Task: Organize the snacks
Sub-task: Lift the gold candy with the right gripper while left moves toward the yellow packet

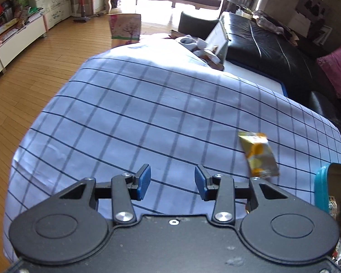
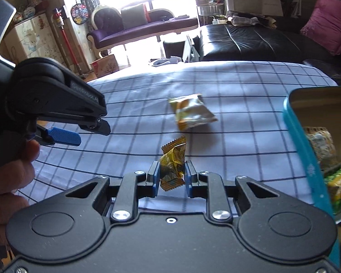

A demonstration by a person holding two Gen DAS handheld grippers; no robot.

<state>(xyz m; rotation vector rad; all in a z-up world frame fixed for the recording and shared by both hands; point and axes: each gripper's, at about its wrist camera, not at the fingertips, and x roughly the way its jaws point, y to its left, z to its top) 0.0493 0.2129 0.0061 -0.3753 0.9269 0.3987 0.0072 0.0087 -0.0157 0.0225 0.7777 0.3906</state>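
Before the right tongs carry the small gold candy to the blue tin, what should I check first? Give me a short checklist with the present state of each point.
1. Right tongs closed on the gold candy: ok, both pads press its wrapper.
2. Candy held securely: cannot tell, it sticks up beyond the pads.
3. Blue tin open to receive: ok, no lid on it, snacks already inside.
4. Path to the tin clear: ok, only checked cloth lies between.
5. Left tongs out of the way: ok, open, empty, off to the left side.
6. Snacks left on the cloth: not ok, the yellow packet is not yet in the tin.
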